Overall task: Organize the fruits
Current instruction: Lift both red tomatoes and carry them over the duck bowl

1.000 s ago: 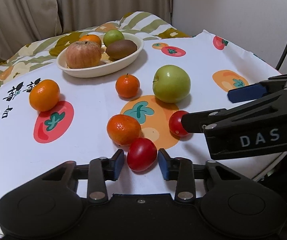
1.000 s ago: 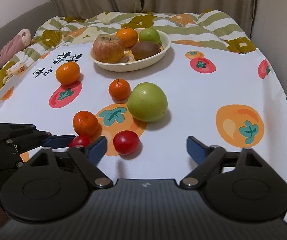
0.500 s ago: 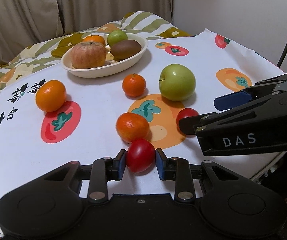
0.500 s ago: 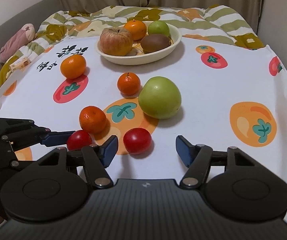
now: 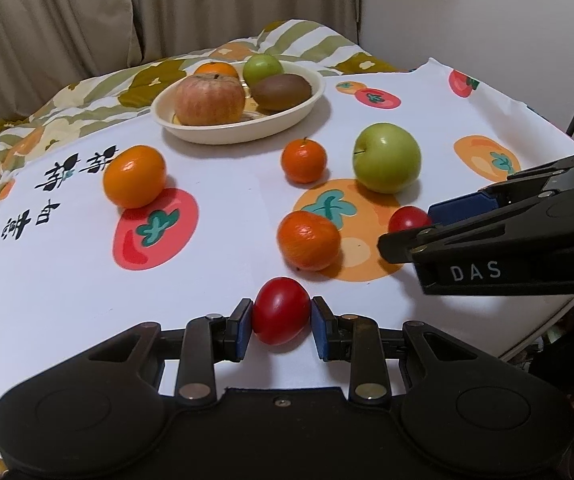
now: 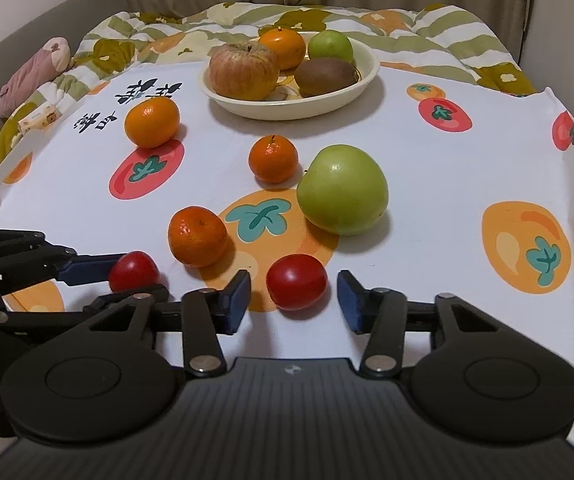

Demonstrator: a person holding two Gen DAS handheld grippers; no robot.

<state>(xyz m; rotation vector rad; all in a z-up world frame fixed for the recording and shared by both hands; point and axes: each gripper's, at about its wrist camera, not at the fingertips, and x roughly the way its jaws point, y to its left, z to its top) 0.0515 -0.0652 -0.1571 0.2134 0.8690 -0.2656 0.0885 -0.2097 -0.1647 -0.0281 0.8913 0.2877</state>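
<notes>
My left gripper (image 5: pixel 281 326) is shut on a red tomato (image 5: pixel 280 310), which also shows in the right wrist view (image 6: pixel 134 271). My right gripper (image 6: pixel 293 297) is open, its blue pads on either side of a second red tomato (image 6: pixel 296 281), not touching it; that tomato shows in the left wrist view (image 5: pixel 409 219). A cream bowl (image 6: pixel 339 98) at the back holds a red apple (image 6: pixel 243 70), an orange, a small green apple and a kiwi (image 6: pixel 326 76).
Loose on the printed tablecloth lie a big green apple (image 6: pixel 342 189), three mandarins (image 6: pixel 197 236) (image 6: pixel 273 159) (image 6: pixel 151 121). A striped quilt (image 6: pixel 447 32) lies behind the table. The table edge runs along the right.
My left gripper closed on the near tomato and drew back with it. My right gripper moved forward, so its open pads now flank the second tomato.
</notes>
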